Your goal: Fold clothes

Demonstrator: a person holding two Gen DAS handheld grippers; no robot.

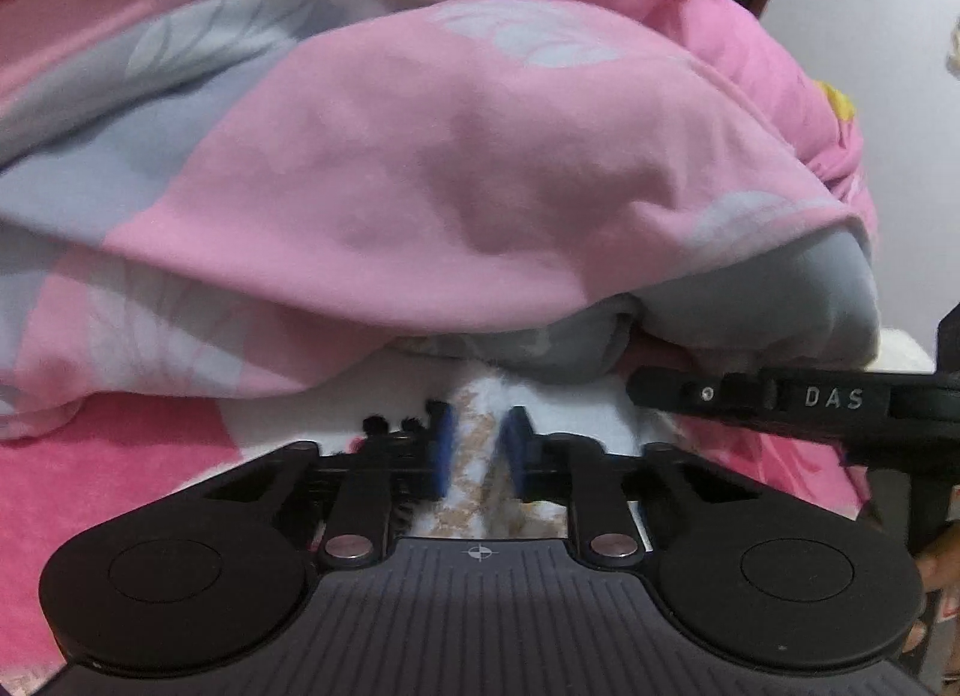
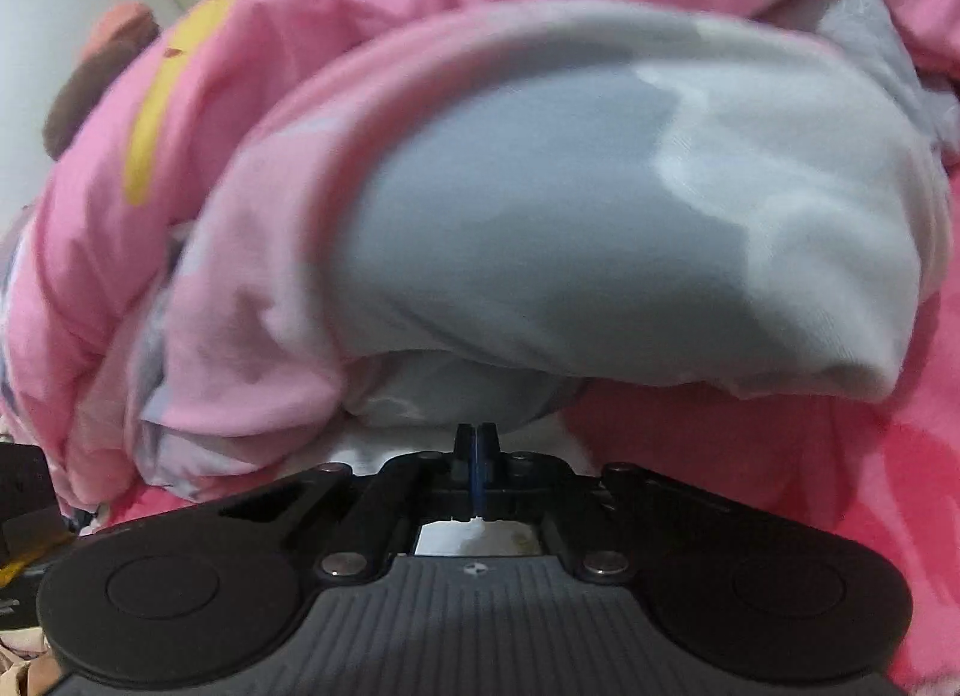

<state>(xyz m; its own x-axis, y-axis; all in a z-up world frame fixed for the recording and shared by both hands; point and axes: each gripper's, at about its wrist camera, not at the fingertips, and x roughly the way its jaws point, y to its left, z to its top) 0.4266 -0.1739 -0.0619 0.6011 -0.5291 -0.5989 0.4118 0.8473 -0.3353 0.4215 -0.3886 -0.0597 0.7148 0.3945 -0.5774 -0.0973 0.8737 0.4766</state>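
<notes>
Pink bedding [image 1: 120, 486] filled the lower frame; your left gripper [image 1: 477, 444] held jaws apart, empty, below the pink-and-grey garment [image 1: 420, 186]. Your right gripper [image 2: 476, 444] had jaws closed beneath the garment's fold.

Pink and grey garment [image 1: 420, 186] with pale leaf print, deep pink bedcover [image 1: 120, 456], blue-padded black claw [image 1: 477, 444]

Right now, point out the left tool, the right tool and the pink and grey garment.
left tool [image 1: 477, 444], left wrist view, gap between its blue pads
right tool [image 2: 477, 450], right wrist view, seam between its closed pads
pink and grey garment [image 1: 420, 186], left wrist view, pink top fold
</notes>
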